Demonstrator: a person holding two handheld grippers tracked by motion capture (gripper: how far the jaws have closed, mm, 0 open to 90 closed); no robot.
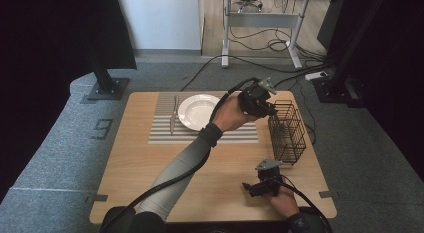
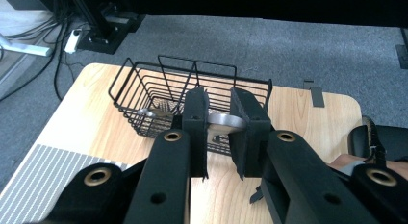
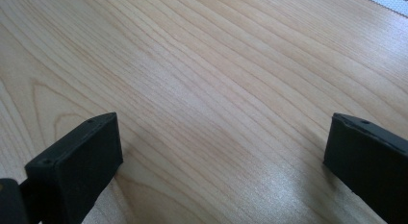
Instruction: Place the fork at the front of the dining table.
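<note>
My left gripper (image 2: 219, 96) is shut on a silver spoon (image 2: 222, 123). The spoon's bowl sits between the jaws and its handle reaches left in front of the black wire basket (image 2: 144, 89). In the high view the left gripper (image 1: 269, 111) hangs above the table, just left of the basket's (image 1: 287, 130) top rim. My right gripper (image 1: 248, 187) rests low near the table's front edge. Its jaws stand wide open in the right gripper view (image 3: 223, 137), with bare wood between them.
A white plate (image 1: 197, 111) and a piece of cutlery (image 1: 173, 115) lie on a striped placemat (image 1: 160, 135) at the back of the wooden table (image 1: 150, 173). Grey carpet surrounds the table. Black stand bases are on the floor at both far corners.
</note>
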